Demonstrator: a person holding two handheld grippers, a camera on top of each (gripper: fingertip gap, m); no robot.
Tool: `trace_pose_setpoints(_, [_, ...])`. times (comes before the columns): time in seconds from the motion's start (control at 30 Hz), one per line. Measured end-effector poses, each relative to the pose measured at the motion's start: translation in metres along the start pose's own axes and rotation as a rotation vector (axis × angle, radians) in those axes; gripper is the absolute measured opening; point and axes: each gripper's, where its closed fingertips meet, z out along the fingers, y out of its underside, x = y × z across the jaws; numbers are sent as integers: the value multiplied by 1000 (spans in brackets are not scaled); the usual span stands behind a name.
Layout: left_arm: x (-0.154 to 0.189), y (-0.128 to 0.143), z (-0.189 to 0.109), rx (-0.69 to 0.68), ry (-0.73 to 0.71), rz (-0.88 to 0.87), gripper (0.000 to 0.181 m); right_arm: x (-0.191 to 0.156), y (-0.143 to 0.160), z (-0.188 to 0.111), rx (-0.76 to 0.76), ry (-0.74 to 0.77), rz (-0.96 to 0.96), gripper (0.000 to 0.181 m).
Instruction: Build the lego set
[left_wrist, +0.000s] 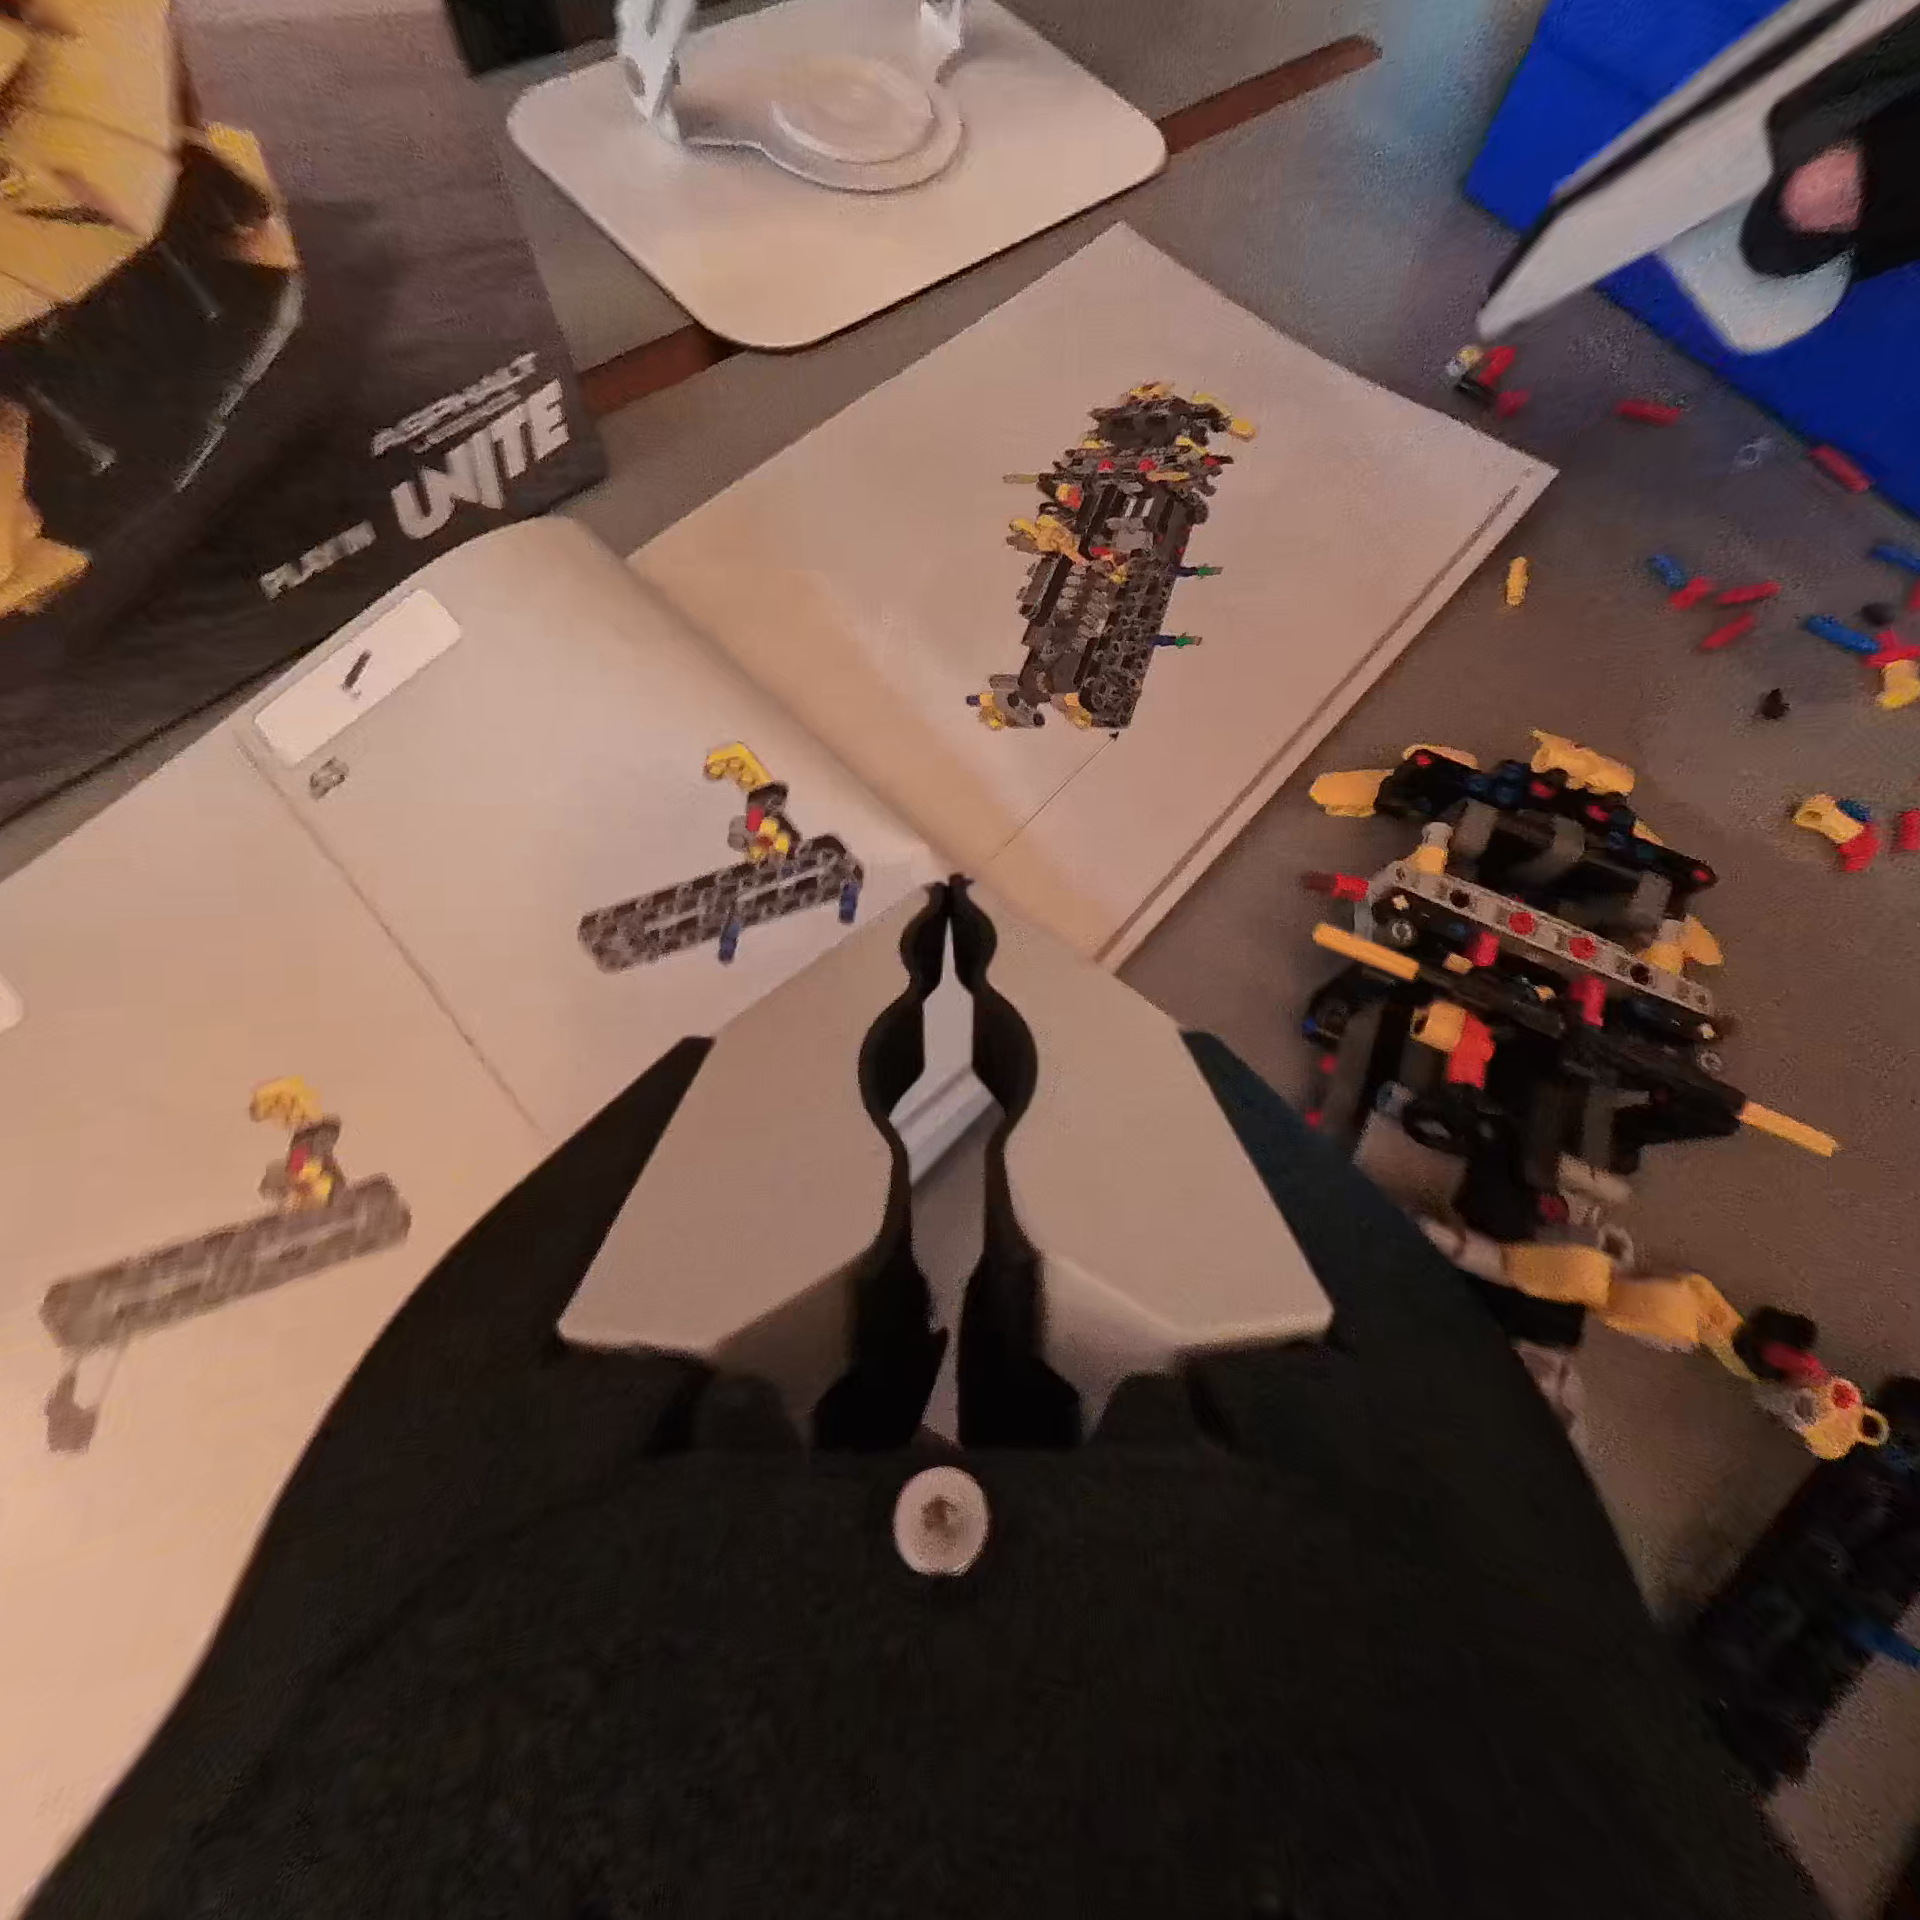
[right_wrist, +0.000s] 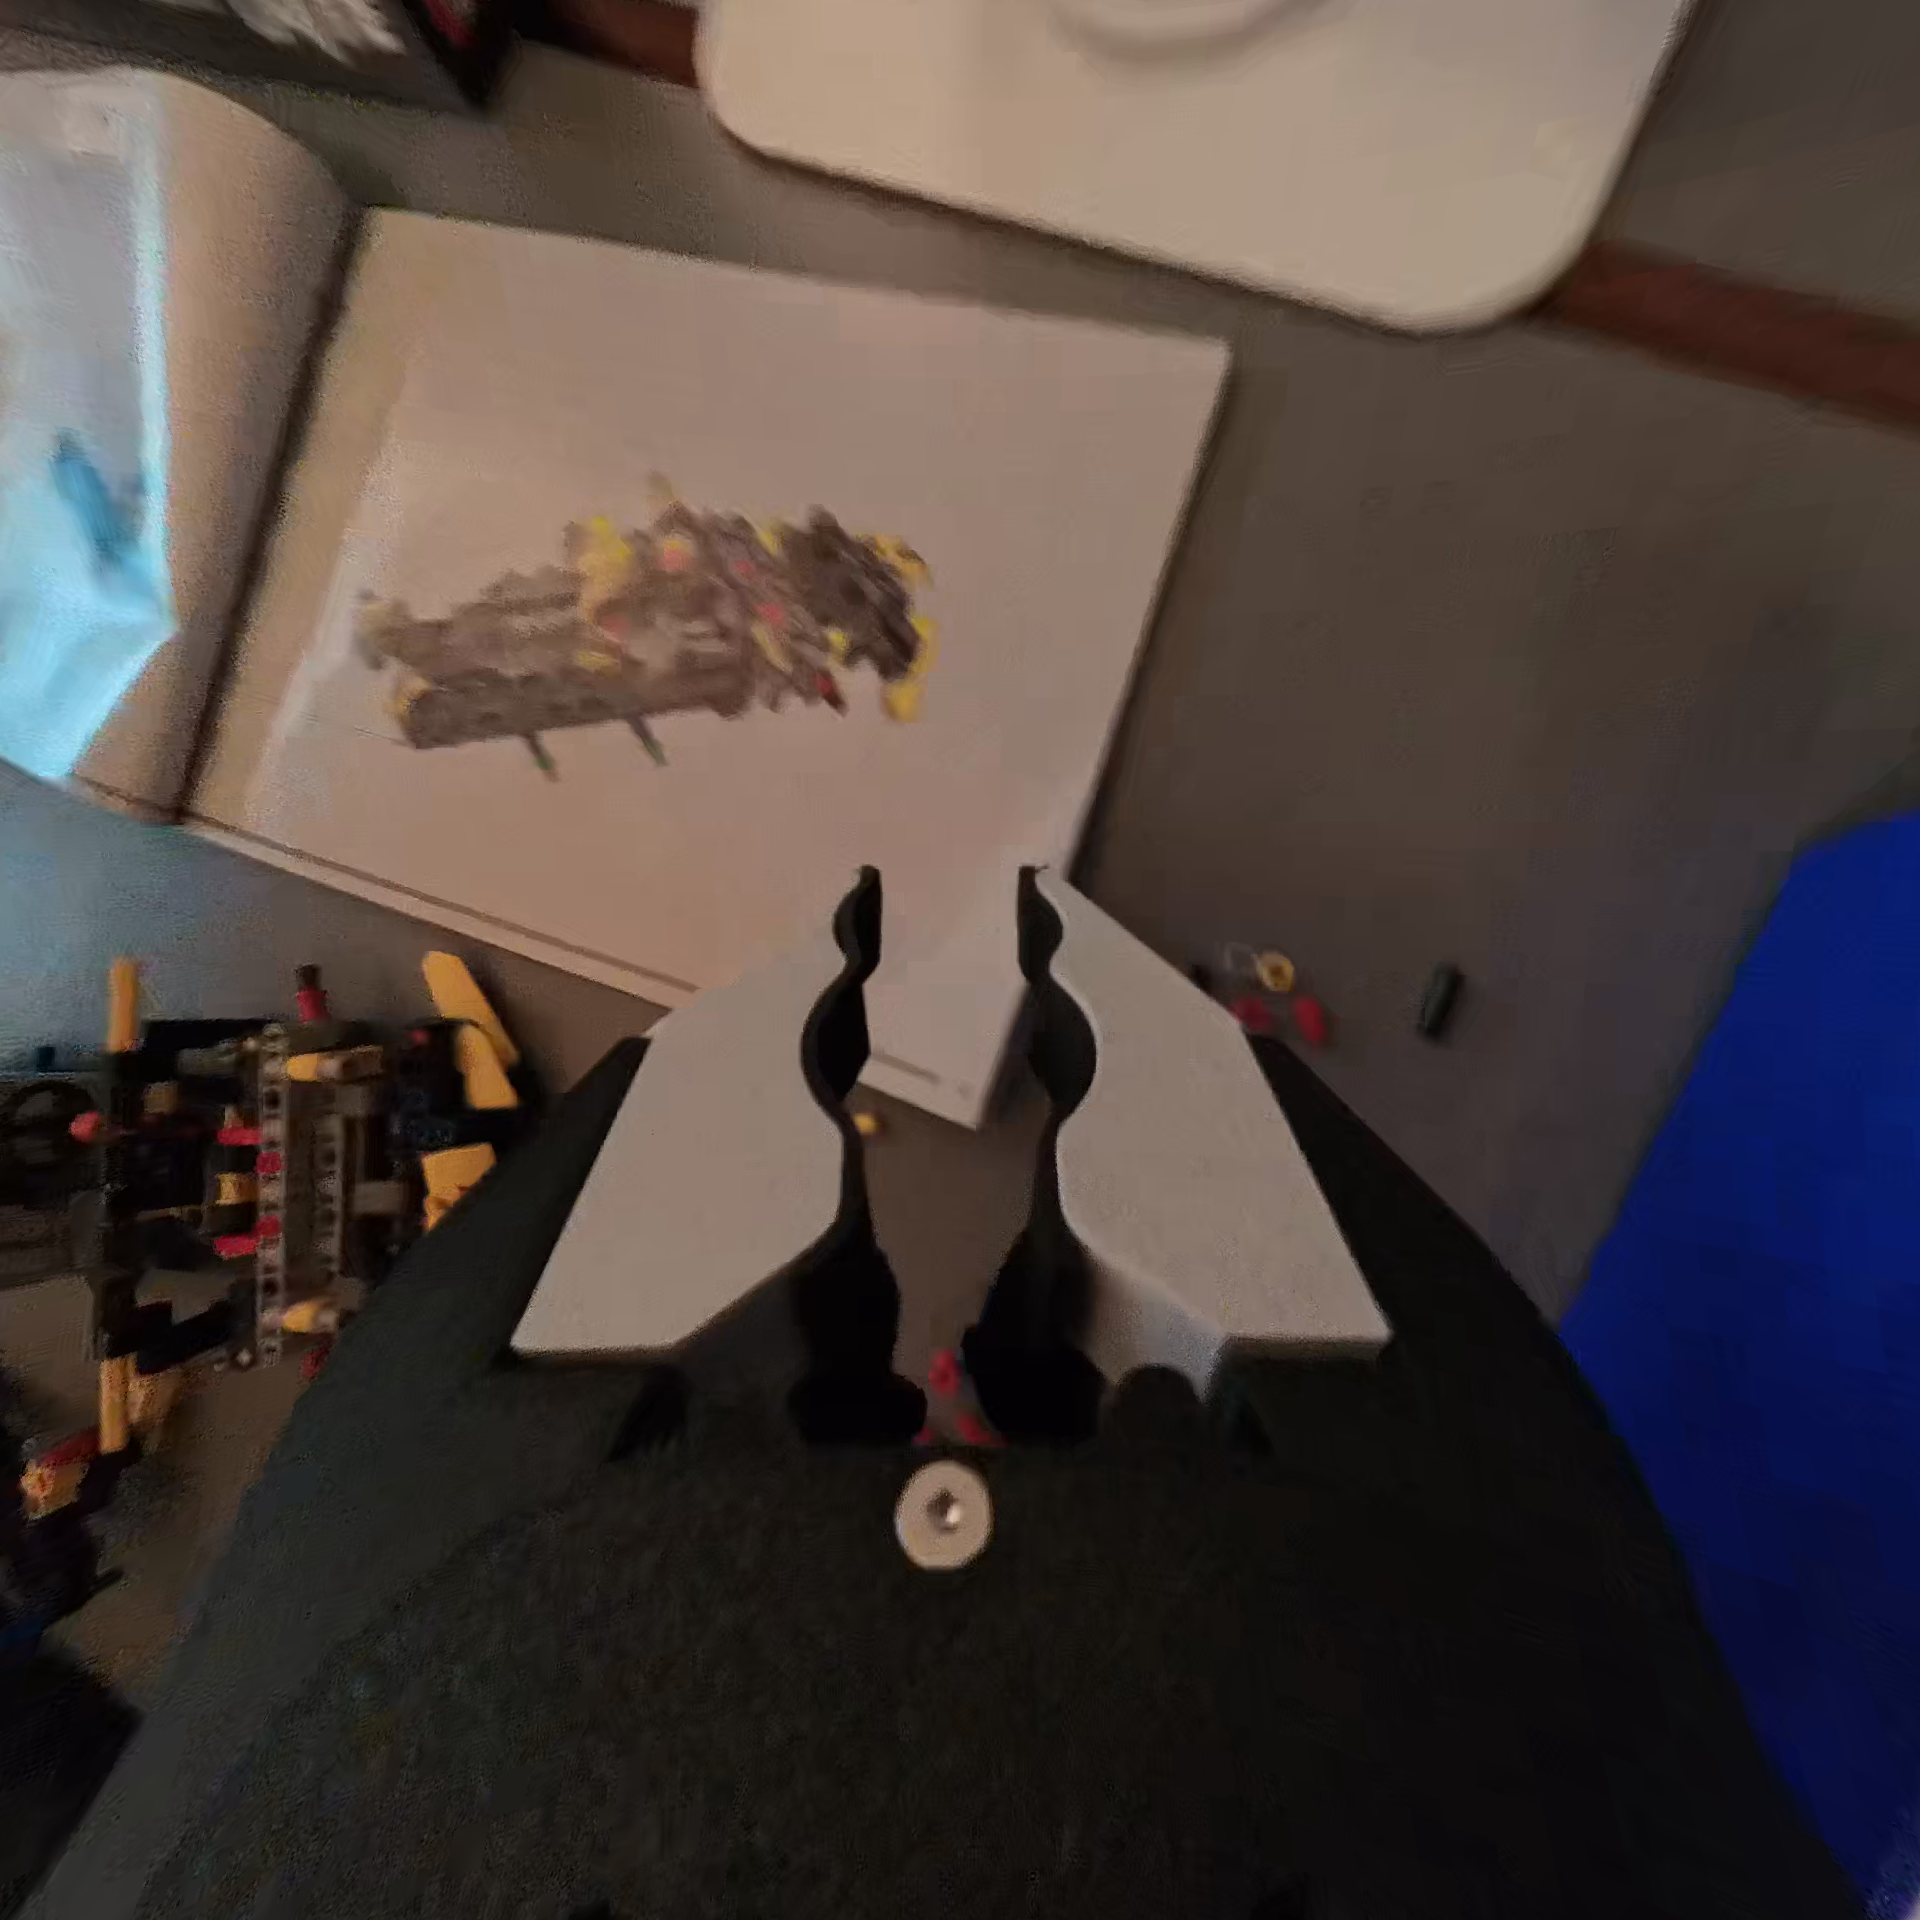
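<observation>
We see our left gripper (left_wrist: 953, 891) closed on nothing above the open instruction booklet (left_wrist: 1226, 540); our right gripper (right_wrist: 949, 883) is open, empty. The half-built lego model (left_wrist: 1517, 997) lies just beside the booklet's right edge. The box (left_wrist: 260, 416) carries printed lettering.
</observation>
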Motion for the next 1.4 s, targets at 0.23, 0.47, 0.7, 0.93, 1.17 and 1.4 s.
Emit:
trace_pose_setpoints(0.23, [-16, -9, 73, -174, -83, 164, 0, -20, -21, 55, 111, 138, -309, 0])
trace_pose_setpoints(0.47, [-33, 0, 76, -152, -143, 208, 0, -15, -7, 67, 103, 258, -309, 0])
trace_pose_setpoints(0.7, [-59, 21, 54, -153, -151, 91, 0, -16, -6, 66, 103, 305, -262, 0])
trace_pose_setpoints(0.93, [-63, 28, 55, -144, -134, -12, 0, -16, -6, 66, 119, 294, -230, 0])
trace_pose_setpoints(1.17, [-80, 21, 19, -124, -252, -51, 1, -20, -10, 52, 127, 277, -214, 0])
trace_pose_setpoints(1.4, [-59, 27, -49, 175, -94, -224, 7, -76, 0, -35, 489, 4, -121, 1])
